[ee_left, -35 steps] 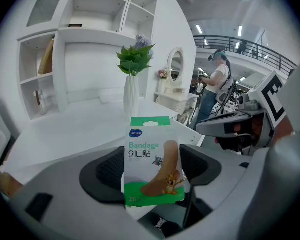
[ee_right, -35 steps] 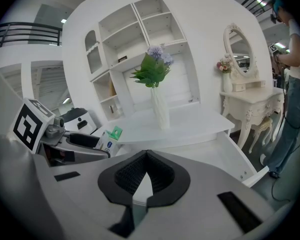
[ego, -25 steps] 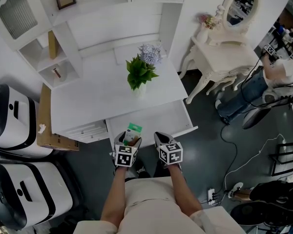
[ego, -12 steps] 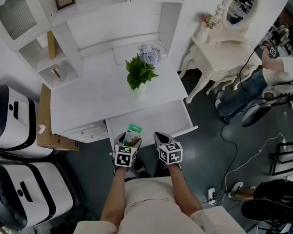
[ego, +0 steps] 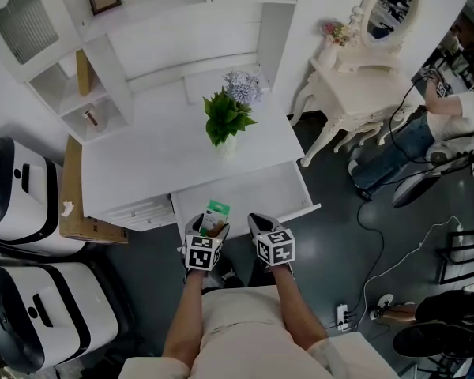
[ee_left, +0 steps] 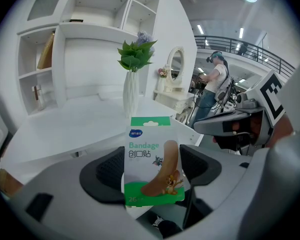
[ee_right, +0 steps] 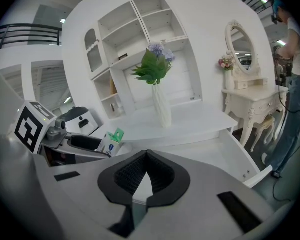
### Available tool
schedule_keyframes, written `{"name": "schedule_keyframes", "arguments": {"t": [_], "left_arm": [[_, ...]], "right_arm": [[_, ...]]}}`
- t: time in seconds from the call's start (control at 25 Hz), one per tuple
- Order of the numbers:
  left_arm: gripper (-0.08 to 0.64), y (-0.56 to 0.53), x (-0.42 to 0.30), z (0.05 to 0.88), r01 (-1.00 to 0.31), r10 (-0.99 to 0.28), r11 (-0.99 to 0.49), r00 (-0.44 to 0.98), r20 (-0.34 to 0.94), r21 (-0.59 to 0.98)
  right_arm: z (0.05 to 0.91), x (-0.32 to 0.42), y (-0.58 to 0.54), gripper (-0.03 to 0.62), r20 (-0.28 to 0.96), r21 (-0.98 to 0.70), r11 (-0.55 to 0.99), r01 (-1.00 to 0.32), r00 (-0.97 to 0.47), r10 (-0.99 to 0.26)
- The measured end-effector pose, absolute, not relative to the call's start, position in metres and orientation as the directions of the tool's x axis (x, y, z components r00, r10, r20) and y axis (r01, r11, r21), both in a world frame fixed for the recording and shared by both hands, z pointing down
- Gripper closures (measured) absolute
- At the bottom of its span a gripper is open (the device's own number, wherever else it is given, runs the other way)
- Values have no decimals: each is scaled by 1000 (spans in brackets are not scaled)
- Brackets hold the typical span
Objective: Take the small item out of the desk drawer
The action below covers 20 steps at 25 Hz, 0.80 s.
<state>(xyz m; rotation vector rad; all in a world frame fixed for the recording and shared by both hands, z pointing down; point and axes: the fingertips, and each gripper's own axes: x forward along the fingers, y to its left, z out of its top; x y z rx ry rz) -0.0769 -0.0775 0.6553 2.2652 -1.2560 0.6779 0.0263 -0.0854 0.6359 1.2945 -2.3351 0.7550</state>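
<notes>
A small green and white bandage box [ee_left: 150, 154] stands upright between the two black pads of my left gripper [ee_left: 152, 170], which is shut on its sides. In the head view the box [ego: 216, 214] and left gripper [ego: 208, 226] hang over the front edge of the open white desk drawer [ego: 257, 189]. My right gripper [ego: 258, 223] hovers just to the right of it, jaws shut, nothing in them. In the right gripper view its tips [ee_right: 146, 154] meet, with the box [ee_right: 111, 141] at left and the bare drawer floor [ee_right: 210, 151] ahead.
A white vase of green leaves and lilac flowers [ego: 225, 121] stands on the white desk [ego: 150, 152]. Shelves rise behind it. White machines [ego: 24, 200] and a cardboard box [ego: 79, 212] sit left. A dressing table with mirror [ego: 363, 81], a person [ego: 450, 121] and floor cables [ego: 379, 239] are right.
Both grippers and the bandage box have stayed where they were. Only the person at the far right has shifted a little.
</notes>
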Motion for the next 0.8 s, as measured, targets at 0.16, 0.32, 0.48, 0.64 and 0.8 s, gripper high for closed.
{"name": "schedule_keyframes", "arguments": {"t": [0.16, 0.32, 0.48, 0.64, 0.8], "left_arm": [[202, -78, -75, 656, -863, -634, -481, 466, 618, 158], [202, -78, -75, 655, -864, -633, -479, 464, 620, 158], [202, -77, -74, 653, -864, -636, -477, 465, 616, 160], [202, -76, -77, 649, -868, -637, -470, 460, 618, 160], [202, -75, -77, 653, -864, -634, -477, 465, 617, 161]], "right_arm": [[637, 25, -86, 568, 551, -274, 446, -852, -519, -653], [638, 25, -86, 568, 551, -274, 451, -849, -523, -650], [638, 25, -84, 568, 555, -275, 452, -849, -524, -647], [638, 25, -83, 568, 553, -278, 452, -848, -526, -646], [638, 25, -82, 568, 555, -276, 458, -845, -529, -642]]}}
